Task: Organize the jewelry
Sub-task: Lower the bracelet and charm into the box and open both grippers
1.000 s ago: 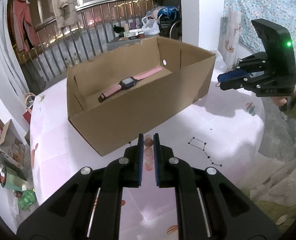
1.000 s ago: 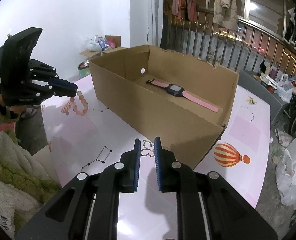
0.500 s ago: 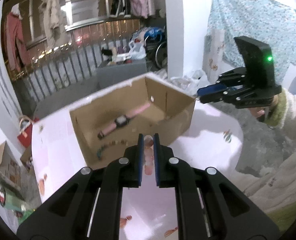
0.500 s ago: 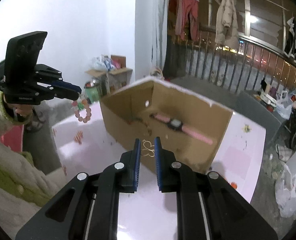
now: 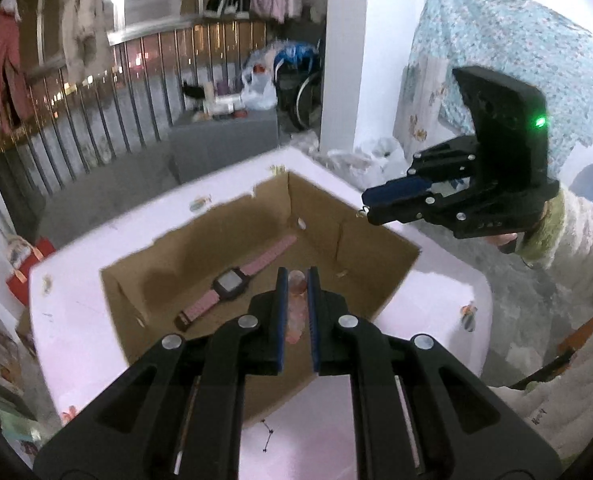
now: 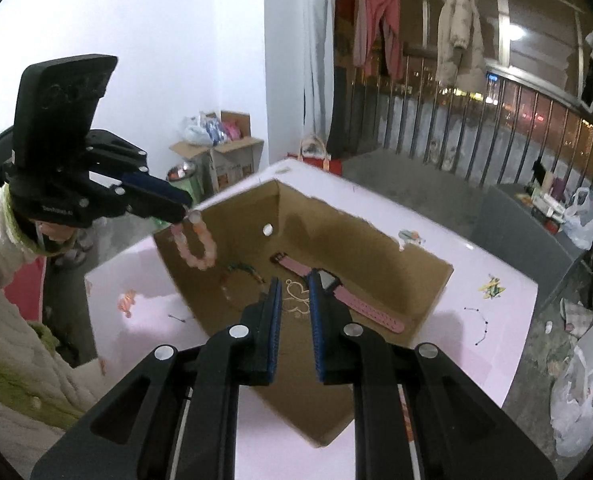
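My left gripper (image 5: 295, 278) is shut on a pink bead bracelet (image 5: 296, 308) and holds it above the open cardboard box (image 5: 380, 276); in the right wrist view the bracelet (image 6: 195, 244) hangs from it (image 6: 186, 210) over the box's left wall. My right gripper (image 6: 295, 286) is shut on a thin gold butterfly necklace (image 6: 296, 298) above the box (image 6: 436, 300); it shows at the right in the left wrist view (image 5: 366, 210). A pink watch (image 5: 236, 284) lies in the box (image 6: 336, 296), next to a beaded green piece (image 6: 244, 270).
The box stands on a pink patterned table (image 5: 68, 320). A metal railing (image 5: 96, 120) with hung clothes runs behind. Bags and small boxes (image 6: 220, 156) stand on the floor around the table.
Both grippers have risen from table level beside the box to above its open top, each carrying its piece. The box's inside now shows from above.
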`<state>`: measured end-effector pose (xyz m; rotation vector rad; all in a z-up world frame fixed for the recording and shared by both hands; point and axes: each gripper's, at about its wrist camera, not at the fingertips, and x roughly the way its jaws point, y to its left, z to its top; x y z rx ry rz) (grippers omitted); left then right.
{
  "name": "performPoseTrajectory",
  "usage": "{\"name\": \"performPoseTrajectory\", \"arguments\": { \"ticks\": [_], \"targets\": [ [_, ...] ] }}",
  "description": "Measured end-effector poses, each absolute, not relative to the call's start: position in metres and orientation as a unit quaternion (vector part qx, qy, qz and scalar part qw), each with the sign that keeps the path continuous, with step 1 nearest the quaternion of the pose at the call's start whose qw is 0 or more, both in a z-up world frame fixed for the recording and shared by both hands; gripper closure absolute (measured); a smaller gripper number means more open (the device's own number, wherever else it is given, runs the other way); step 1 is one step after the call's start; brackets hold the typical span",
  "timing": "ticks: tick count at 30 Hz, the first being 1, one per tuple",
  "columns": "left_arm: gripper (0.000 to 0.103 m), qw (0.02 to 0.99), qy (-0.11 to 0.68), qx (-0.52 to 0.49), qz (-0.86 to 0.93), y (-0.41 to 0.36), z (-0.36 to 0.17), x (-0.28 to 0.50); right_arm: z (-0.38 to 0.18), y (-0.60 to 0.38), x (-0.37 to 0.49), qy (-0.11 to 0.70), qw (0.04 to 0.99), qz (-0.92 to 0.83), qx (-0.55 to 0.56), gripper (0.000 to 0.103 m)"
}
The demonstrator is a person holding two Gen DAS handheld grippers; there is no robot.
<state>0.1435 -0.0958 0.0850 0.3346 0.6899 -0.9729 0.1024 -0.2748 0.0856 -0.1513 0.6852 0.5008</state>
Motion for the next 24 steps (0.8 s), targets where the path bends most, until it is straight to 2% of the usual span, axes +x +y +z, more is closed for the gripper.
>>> {"name": "performPoseTrajectory", "arguments": {
  "ticks": [5, 13, 15, 17, 24],
  "targets": [
    [0.095, 0.783, 0.391, 0.143, -0.462, -0.123, 0.047, 0.184, 0.060, -0.282, 0.135, 0.371, 0.892, 0.244, -0.081, 0.089],
    [0.094, 0.755, 0.452, 0.130, -0.457, -0.144, 0.008, 0.214, 0.038, -0.282, 0.159, 0.398, 0.880, 0.242, -0.093, 0.089],
    [0.090, 0.753, 0.460, 0.131, -0.453, -0.147, 0.003, 0.218, 0.037, -0.280, 0.161, 0.400, 0.880, 0.239, -0.097, 0.089],
    [0.074, 0.754, 0.464, 0.129, -0.446, -0.148, 0.001, 0.221, 0.035, -0.279, 0.162, 0.401, 0.879, 0.237, -0.100, 0.088],
    [0.074, 0.760, 0.462, 0.126, -0.439, -0.144, 0.003, 0.221, 0.037, -0.284, 0.160, 0.393, 0.885, 0.231, -0.090, 0.087]
  ]
}}
